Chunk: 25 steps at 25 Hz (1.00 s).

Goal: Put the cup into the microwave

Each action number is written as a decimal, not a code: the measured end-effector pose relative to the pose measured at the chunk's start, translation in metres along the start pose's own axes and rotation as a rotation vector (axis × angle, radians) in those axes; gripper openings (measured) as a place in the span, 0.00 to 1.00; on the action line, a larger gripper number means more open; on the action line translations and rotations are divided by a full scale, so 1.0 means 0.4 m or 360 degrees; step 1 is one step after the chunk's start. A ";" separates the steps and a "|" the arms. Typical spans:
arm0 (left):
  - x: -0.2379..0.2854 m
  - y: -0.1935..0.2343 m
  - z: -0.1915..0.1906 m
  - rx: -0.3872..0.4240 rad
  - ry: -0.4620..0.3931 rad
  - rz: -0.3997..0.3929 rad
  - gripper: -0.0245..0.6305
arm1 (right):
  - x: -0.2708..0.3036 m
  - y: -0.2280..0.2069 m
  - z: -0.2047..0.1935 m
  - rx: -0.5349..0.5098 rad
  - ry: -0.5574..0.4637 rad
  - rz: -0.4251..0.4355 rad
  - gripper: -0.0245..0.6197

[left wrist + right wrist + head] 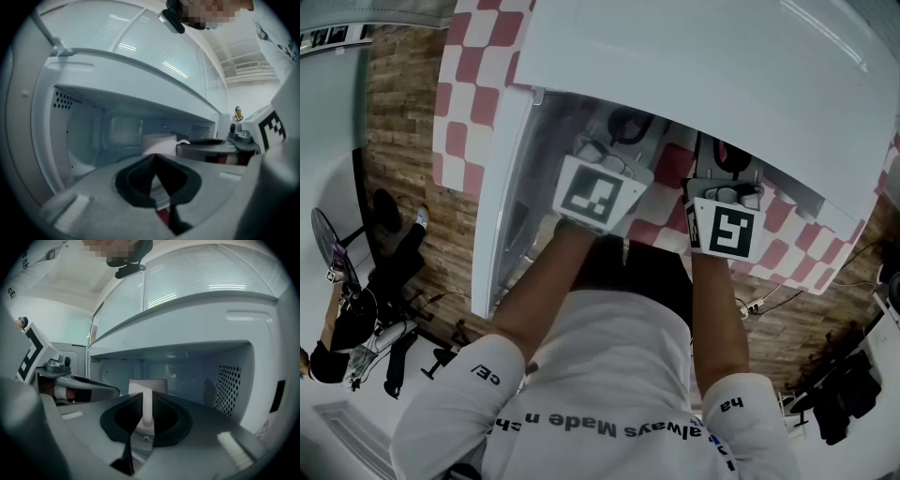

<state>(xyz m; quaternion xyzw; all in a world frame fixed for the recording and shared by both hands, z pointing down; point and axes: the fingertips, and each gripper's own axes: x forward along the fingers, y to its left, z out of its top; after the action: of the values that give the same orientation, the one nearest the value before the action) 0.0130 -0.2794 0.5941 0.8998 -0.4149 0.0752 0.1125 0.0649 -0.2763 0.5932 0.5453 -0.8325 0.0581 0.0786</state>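
The white cup stands inside the cavity of the white microwave, seen straight ahead in the right gripper view. My right gripper is shut on the cup's thin white handle. The cup also shows in the left gripper view, just beyond my left gripper, whose jaws are shut with nothing between them. The right gripper's body lies close beside it. In the head view both marker cubes sit at the microwave's mouth, and the jaws and cup are hidden there.
The microwave's door hangs open at the left. The microwave stands on a red-and-white checked cloth. A vented wall bounds the cavity on the right. A person and a fan are on the floor at far left.
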 end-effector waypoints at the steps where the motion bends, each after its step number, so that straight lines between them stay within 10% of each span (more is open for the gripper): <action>1: 0.002 0.003 -0.002 0.0006 0.0002 0.0002 0.04 | 0.002 -0.001 -0.002 -0.0006 -0.0001 0.0000 0.10; 25: 0.008 0.020 -0.044 0.0013 0.0048 0.0015 0.04 | 0.026 0.009 -0.042 -0.0049 0.0004 0.0022 0.10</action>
<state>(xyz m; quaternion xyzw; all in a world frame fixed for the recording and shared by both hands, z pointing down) 0.0081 -0.2821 0.6130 0.8970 -0.4172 0.0909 0.1147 0.0585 -0.2813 0.6115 0.5383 -0.8369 0.0466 0.0876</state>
